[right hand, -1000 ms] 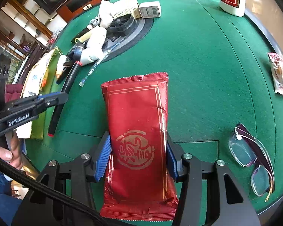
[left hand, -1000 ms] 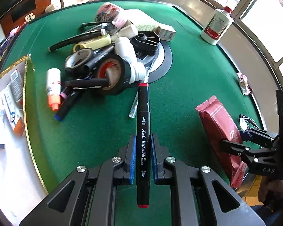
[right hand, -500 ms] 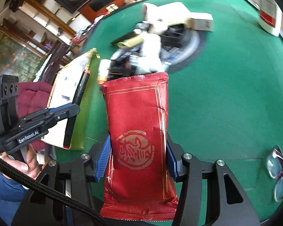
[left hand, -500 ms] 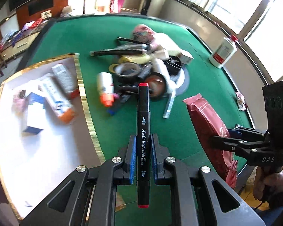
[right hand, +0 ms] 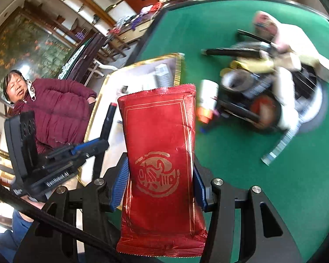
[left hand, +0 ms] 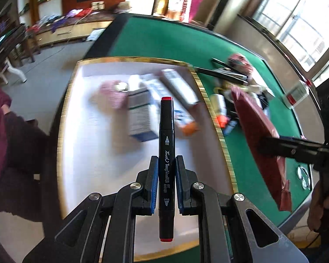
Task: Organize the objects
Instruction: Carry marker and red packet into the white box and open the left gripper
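My left gripper [left hand: 166, 184] is shut on a black art marker [left hand: 166, 144] with red ends and holds it above the white gold-rimmed tray [left hand: 94, 153]. My right gripper [right hand: 159, 182] is shut on a red snack packet [right hand: 160, 153], lifted over the green table near the tray's edge [right hand: 177, 65]. The packet also shows in the left wrist view [left hand: 258, 135], to the right of the tray. The left gripper with the marker [right hand: 107, 120] shows at the left of the right wrist view.
The tray holds several boxes and tubes [left hand: 140, 111]. A pile of tape rolls, bottles and markers [right hand: 263, 83] lies on the green table [right hand: 274, 175]. A glue bottle [left hand: 296, 94] and glasses [left hand: 303, 175] lie right. A person in a maroon jacket [right hand: 54, 107] sits beyond the tray.
Both grippers have swung left, from over the table's middle toward the tray. The marker now hangs over the tray. The packet has been carried up near the tray's edge.
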A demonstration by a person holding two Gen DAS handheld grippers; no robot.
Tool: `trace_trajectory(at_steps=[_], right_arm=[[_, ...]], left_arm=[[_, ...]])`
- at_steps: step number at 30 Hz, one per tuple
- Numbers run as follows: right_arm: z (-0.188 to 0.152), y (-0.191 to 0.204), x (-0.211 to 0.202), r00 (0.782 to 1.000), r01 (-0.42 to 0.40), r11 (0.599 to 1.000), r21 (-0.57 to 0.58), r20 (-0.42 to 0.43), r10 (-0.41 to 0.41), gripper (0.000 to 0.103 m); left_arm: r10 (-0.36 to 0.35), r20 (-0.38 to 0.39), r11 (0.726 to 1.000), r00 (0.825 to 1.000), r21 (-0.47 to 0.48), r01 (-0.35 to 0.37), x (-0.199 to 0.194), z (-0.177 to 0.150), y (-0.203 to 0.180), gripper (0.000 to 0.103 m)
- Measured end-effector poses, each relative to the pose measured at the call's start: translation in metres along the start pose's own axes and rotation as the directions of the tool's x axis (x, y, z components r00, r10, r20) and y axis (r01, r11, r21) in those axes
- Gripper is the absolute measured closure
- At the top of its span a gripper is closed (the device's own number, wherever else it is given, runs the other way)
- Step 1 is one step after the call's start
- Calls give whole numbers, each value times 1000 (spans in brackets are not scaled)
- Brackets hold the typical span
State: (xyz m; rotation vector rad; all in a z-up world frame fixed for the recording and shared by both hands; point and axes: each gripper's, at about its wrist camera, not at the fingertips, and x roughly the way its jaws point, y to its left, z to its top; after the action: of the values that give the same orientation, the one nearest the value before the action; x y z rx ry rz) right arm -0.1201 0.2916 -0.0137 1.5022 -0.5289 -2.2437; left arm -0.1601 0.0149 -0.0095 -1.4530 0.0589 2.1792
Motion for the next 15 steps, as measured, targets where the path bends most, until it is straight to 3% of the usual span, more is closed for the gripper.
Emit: trace_trajectory(at_steps=[7,15], right_arm=[[42,52,54,999,29,997,-66,-43,-32,52],[83,91,113,992,82,990,-117,-85,-92,52]], left_arm=[[29,1,997,1000,-68,-29,11,5,44,91],[59,-14,994,998,-93,-60,23,3,62,91]])
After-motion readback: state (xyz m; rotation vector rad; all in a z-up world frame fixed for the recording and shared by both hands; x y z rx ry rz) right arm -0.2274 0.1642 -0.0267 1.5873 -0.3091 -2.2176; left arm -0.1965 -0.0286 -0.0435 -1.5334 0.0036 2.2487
